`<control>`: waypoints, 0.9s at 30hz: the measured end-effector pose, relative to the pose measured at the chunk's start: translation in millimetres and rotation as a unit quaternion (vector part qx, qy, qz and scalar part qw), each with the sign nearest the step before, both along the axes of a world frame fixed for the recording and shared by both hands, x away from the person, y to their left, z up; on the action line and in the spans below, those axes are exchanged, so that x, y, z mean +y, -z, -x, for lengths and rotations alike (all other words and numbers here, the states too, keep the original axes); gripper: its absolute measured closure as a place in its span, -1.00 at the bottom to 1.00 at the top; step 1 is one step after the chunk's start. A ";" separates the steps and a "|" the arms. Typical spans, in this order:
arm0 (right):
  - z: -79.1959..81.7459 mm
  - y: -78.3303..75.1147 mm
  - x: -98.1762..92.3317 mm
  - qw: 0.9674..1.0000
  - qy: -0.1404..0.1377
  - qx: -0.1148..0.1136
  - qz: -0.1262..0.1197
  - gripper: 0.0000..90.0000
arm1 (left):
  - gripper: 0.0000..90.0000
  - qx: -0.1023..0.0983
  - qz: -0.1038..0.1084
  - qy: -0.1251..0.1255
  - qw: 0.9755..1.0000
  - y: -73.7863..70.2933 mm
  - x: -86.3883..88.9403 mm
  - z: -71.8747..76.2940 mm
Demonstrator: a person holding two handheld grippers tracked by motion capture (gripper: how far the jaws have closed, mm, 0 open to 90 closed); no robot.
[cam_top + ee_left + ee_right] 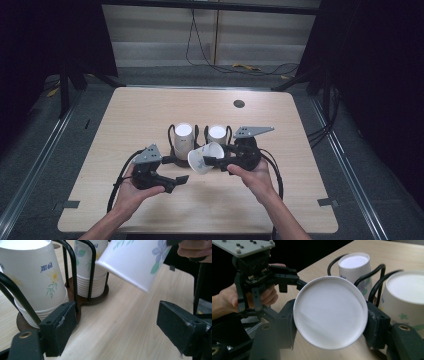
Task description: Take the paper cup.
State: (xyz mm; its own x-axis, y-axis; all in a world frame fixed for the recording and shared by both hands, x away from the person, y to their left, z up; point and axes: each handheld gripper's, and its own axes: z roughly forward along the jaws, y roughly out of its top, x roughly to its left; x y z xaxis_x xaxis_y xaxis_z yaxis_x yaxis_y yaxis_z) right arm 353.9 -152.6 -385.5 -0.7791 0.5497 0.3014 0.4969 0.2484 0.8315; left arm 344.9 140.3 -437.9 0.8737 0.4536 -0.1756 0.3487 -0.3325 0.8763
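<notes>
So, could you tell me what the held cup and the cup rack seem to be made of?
Held cup: looks like matte white paper, with a rolled rim and printed flowers. Cup rack: dark, seemingly wooden base, with thin glossy black hoops, probably coated metal.

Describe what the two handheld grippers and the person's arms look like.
Both the left gripper and the right gripper are black, with blocky black jaws. Each carries a grey three-cornered plate on top and trails a black cable. The forearms are bare, no sleeves visible.

High view: fixed overhead, facing forward and down across the whole tabletop (150, 107). Left gripper view: low, close, facing the cup rack (93, 298). Right gripper view: very near a paper cup (330, 312), apparently facing its base. All share the rack.
</notes>
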 end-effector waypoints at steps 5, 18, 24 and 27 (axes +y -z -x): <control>3.9 13.0 -1.2 1.000 0.000 0.010 -0.001 -0.16 | -0.65 -0.006 -0.002 0.005 1.000 0.1 -0.7 1.4; 16.0 37.1 -2.9 0.999 -0.005 0.020 -0.034 -0.16 | -0.65 -0.002 0.010 0.031 0.999 3.1 -5.5 3.3; 18.8 41.0 -0.5 0.999 -0.003 0.018 -0.044 -0.16 | -0.65 -0.005 0.008 0.038 0.999 6.9 -7.5 5.5; 19.1 42.4 1.3 0.999 -0.008 0.018 -0.045 -0.16 | -0.65 -0.008 0.010 0.044 0.999 8.4 -8.6 6.3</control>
